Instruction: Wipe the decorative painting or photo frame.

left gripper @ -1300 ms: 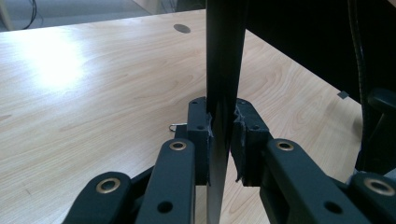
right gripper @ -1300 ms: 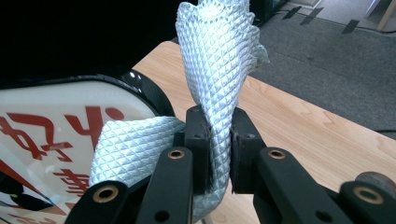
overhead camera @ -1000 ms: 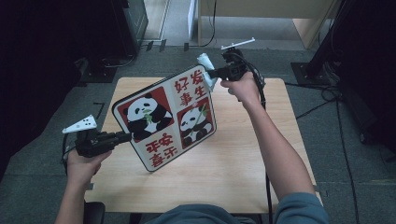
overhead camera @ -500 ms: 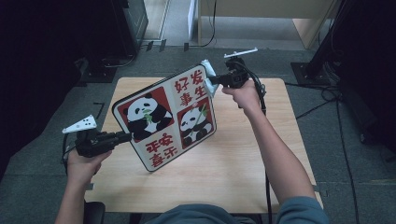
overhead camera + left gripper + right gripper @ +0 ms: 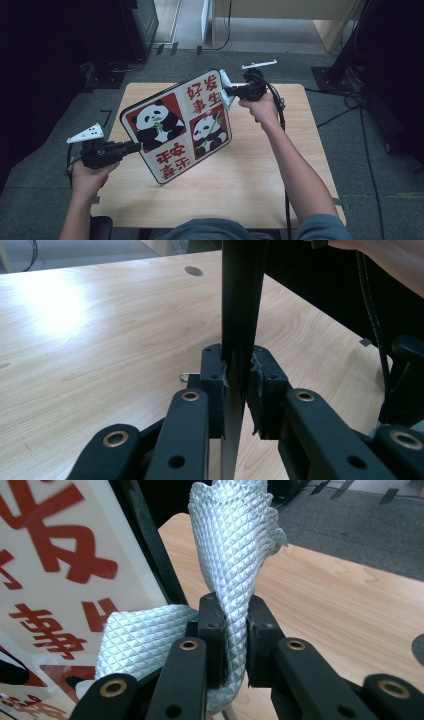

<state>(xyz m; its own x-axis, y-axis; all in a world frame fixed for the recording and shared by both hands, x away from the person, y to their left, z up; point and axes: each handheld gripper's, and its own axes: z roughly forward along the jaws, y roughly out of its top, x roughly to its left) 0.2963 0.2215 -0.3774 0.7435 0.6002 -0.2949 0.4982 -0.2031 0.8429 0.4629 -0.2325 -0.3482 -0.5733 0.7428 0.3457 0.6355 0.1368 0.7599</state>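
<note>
Your left gripper (image 5: 131, 147) clamps the panda board's (image 5: 177, 125) edge; your right gripper (image 5: 231, 92) pinches a cloth (image 5: 235, 555), apparently touching it above the counter (image 5: 260, 165).

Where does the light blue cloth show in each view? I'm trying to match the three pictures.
High view: the cloth sits upper middle, pinched by the right gripper against the panda board's top corner.
Left gripper view: I cannot find it here; the board's dark edge rises between the jaws.
Right gripper view: centre, rising from the jaws.
Shared landmark: the wooden table.
</note>
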